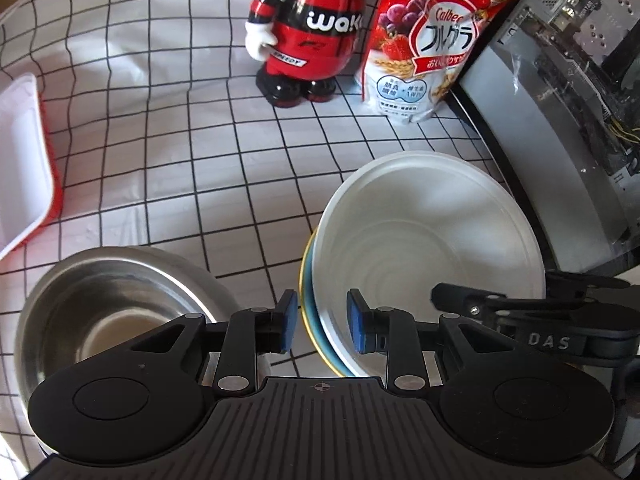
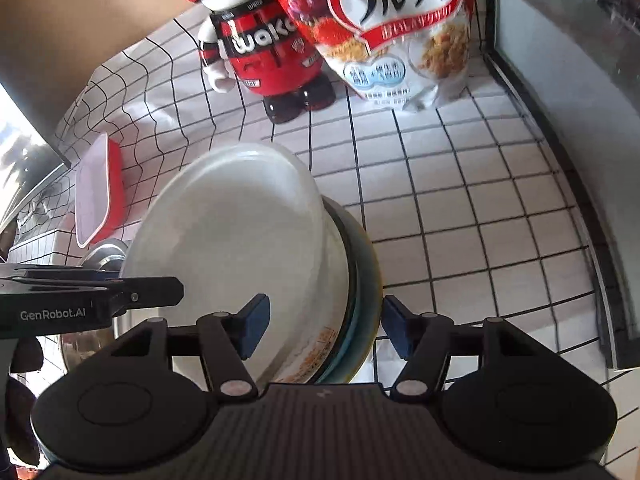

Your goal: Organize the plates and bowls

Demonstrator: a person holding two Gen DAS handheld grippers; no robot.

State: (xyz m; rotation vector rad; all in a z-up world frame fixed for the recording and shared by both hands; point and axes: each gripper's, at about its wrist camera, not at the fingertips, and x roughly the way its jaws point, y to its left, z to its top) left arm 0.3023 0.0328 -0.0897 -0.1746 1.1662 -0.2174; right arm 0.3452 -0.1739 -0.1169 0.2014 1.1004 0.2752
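A white bowl (image 1: pixel 432 240) sits nested and slightly tilted in a teal bowl with a yellow rim (image 1: pixel 308 312) on the checked tablecloth. My left gripper (image 1: pixel 322 320) straddles the near-left edge of this stack, one pad outside the yellow rim and one inside the white bowl. A thin gap shows at each pad. In the right wrist view my right gripper (image 2: pixel 322 330) is open, its blue pads standing well apart on either side of the white bowl (image 2: pixel 240 232) and the teal bowl (image 2: pixel 360 280). A steel bowl (image 1: pixel 108 304) stands left of the stack.
A red and white figurine (image 1: pixel 304 36) and a red cereal bag (image 1: pixel 432 40) stand at the back. A red tray with a white lid (image 1: pixel 20 168) lies at the left. A grey computer case (image 1: pixel 560 120) borders the cloth on the right.
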